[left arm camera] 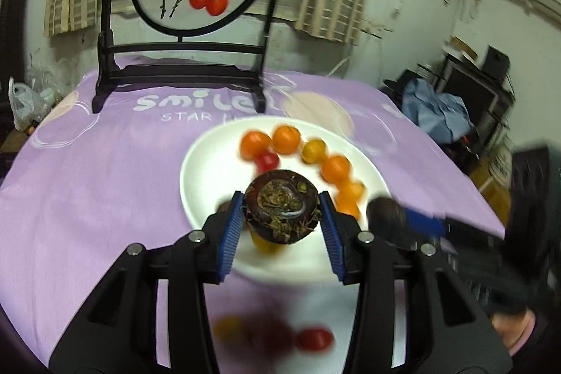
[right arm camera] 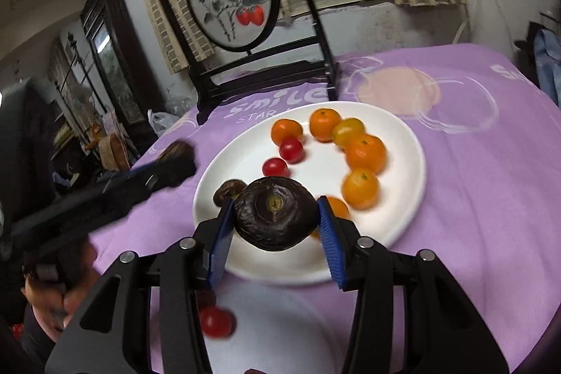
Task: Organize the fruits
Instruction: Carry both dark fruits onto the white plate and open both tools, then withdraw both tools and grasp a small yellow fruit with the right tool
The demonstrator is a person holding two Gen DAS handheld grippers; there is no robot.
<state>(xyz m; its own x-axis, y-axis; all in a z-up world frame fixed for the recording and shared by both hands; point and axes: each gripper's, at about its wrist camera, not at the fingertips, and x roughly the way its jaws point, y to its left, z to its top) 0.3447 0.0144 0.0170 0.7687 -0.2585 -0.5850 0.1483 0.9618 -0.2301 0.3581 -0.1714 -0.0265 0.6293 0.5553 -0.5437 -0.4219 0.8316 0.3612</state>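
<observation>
Blue pads of the left gripper [left arm camera: 282, 207] pinch a dark chestnut [left arm camera: 282, 211], root-tuft side toward the camera, held above the near part of the white plate [left arm camera: 207, 170]. Judging by the tidy arc already laid out, the step in hand is setting this piece down beside the others. To do it well, lower it onto a bare patch of plate left of the red tomato [left arm camera: 266, 161], clear of the curved row of oranges [left arm camera: 286, 138], and open only once it rests flat, since its rounded body may roll.

On the right, the right gripper [right arm camera: 275, 216] clamps a second chestnut [right arm camera: 275, 212] over the plate's near edge, just beside a smaller dark piece [right arm camera: 228, 190]. Place the two in turn so the grippers do not collide. A loose tomato [right arm camera: 216, 321] lies on the purple tabletop [right arm camera: 473, 163], short of the plate, yet to be gathered.
</observation>
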